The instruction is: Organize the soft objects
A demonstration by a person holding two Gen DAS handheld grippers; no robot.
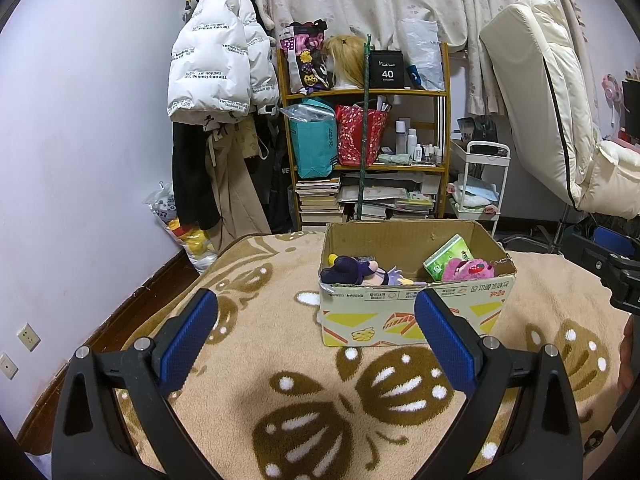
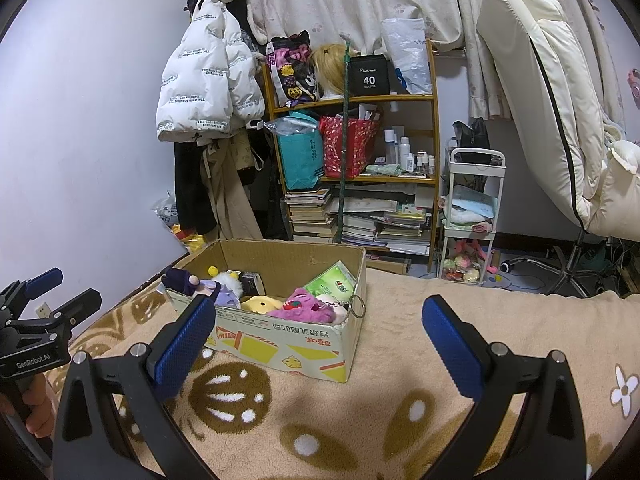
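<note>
Beige blanket [image 1: 248, 344]: cardboard box [image 2: 280, 344] holds plush toys [image 2: 300, 306]; both grippers' fingers released, empty.

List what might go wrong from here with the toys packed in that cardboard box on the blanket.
1. The dark-haired doll lies over the rim at a corner of the cardboard box, so a nudge may tip it out.
2. The pink plush has a chain and key ring hanging over the box edge, which might snag a finger of the open right gripper.
3. The box sits on a soft blanket and could slide or tilt if the open left gripper pushes it.
</note>
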